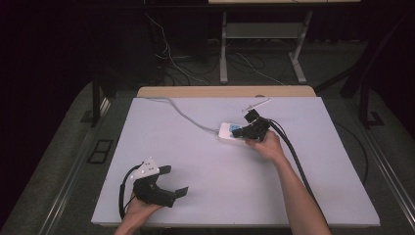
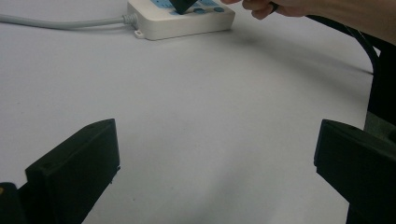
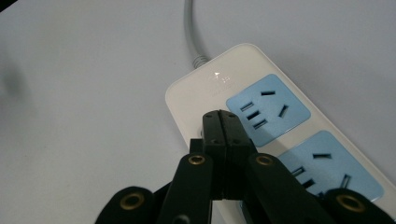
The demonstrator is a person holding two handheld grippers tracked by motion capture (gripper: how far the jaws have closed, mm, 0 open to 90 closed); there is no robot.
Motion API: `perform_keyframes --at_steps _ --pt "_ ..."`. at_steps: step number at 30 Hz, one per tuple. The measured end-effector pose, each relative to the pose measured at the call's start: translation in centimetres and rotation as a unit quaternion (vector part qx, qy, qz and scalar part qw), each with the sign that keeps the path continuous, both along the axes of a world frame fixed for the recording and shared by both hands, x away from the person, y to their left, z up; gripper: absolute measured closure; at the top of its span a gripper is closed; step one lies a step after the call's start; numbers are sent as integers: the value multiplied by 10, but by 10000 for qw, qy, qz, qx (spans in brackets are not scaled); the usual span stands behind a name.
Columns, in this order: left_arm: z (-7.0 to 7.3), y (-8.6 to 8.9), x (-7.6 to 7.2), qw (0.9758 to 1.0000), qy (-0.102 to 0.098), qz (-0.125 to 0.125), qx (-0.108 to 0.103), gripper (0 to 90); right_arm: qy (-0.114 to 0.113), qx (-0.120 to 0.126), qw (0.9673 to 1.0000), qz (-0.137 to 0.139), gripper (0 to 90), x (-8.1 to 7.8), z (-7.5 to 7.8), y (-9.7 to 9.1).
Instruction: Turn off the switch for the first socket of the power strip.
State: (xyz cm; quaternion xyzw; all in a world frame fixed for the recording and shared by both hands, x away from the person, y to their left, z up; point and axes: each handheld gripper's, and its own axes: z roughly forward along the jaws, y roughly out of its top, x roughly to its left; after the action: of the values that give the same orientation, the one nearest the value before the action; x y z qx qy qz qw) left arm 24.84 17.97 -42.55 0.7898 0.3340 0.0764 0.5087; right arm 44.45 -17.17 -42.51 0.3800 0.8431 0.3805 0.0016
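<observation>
A white power strip (image 1: 226, 133) with blue sockets (image 3: 268, 109) lies on the white table top (image 1: 220, 186), right of centre. Its grey cord (image 1: 186, 116) runs off to the back left. My right gripper (image 1: 238, 131) is shut with nothing between its jaws. Its closed tips (image 3: 220, 116) rest over the strip's white end near the cord, beside the first socket; whether they touch it I cannot tell. My left gripper (image 1: 175, 181) sits near the front left of the table, open and with nothing in it (image 2: 215, 135). It faces the strip (image 2: 187, 21) across bare table.
A thick black cable (image 1: 293, 156) trails from the right gripper along the person's right forearm toward the front edge. Behind the table are a wooden edge (image 1: 225, 91), desk legs (image 1: 223, 49) and loose wires on the floor.
</observation>
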Motion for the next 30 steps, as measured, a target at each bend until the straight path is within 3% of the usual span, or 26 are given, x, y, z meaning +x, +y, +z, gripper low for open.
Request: perform_keyframes --at_steps 4,6,9,16,30 --pt "0 1 0 10000 2 0 -12 0 -54 4 10000 -11 900 -1 5 -1" --pt "0 1 1 10000 7 1 -15 0 -77 -227 9997 54 900 -2 5 -1" --pt "0 1 1 10000 13 -3 -7 0 -109 -26 9999 48 900 -2 8 -6" --pt "0 1 1 10000 19 1 -13 0 -220 177 9996 38 900 -5 21 -14" --pt "0 -1 0 10000 24 -9 -11 0 -432 87 9990 51 899 -25 50 -39"
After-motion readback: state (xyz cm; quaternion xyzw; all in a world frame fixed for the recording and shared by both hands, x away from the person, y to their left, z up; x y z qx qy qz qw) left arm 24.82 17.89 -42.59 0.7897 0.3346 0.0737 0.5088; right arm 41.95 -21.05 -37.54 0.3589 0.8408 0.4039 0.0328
